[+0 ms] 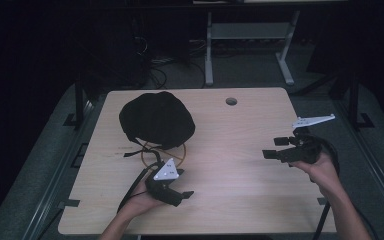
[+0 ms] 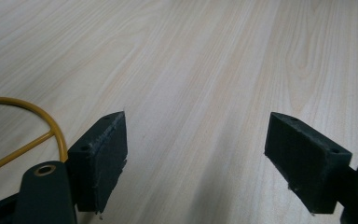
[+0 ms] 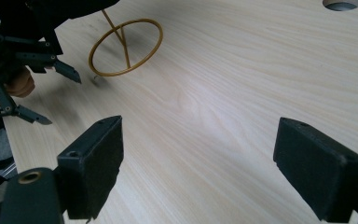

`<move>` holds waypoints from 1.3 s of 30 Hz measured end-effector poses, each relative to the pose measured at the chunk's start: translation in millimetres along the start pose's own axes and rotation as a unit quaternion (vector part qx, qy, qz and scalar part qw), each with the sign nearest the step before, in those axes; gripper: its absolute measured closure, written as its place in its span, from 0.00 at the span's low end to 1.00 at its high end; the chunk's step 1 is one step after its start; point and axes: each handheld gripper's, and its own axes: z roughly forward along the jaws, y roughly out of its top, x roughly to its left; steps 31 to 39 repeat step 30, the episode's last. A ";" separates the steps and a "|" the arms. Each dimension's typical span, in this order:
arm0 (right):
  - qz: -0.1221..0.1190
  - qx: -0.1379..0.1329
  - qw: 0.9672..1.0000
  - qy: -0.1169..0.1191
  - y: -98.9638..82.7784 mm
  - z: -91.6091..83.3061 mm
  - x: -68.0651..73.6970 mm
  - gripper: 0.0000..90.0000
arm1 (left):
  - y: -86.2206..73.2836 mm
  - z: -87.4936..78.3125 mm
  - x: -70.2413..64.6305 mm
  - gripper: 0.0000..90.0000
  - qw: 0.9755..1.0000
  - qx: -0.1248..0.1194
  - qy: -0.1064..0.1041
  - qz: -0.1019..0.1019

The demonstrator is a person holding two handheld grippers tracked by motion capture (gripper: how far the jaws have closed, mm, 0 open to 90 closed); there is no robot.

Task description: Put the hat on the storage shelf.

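- Black fabric is the thing to watch in the high view: a black cap (image 1: 156, 120) sits on the far-left part of the wooden table (image 1: 240, 165), draped over what looks like a yellow wire stand (image 1: 164, 152) whose ring pokes out on the near side.
- Same view, the left gripper (image 1: 180, 192) hovers just near of that ring, close to the cap but not touching it. The right gripper (image 1: 275, 148) hangs well apart on the right side, pointing left across bare table.
- Left gripper view: jaws spread wide with nothing between them, just wood grain ahead. A curve of the yellow wire stand (image 2: 37, 122) shows at the left edge, so the gripper is aimed past it, not at it.
- Right gripper view: jaws also spread wide and empty. Farther off you can see the ring of the stand (image 3: 126, 46), the edge of the cap (image 3: 74, 7) at the top left, and the left gripper (image 3: 42, 95) beside it.
- My read: this is the approach stage, nothing grabbed yet. Next move probably needs the left gripper to swing toward the cap and pinch its brim, with the right one coming across to help or to steady the stand so it doesn't tip.
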 end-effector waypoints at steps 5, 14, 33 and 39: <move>0.007 -0.004 1.000 -0.001 -16.2 -2.9 1.0 0.17 | -0.6 0.2 0.0 0.23 1.000 -0.001 0.001 0.000; 0.011 0.008 1.000 -0.007 -43.3 -8.9 1.3 0.17 | -1.2 -0.1 0.5 0.23 1.000 -0.004 0.002 -0.005; 0.019 0.004 1.000 -0.020 -94.7 -10.6 5.8 0.17 | 0.8 -1.3 -1.2 0.23 1.000 -0.012 -0.011 -0.012; 0.019 0.004 1.000 -0.020 -94.7 -10.6 5.8 0.17 | 0.8 -1.3 -1.2 0.23 1.000 -0.012 -0.011 -0.012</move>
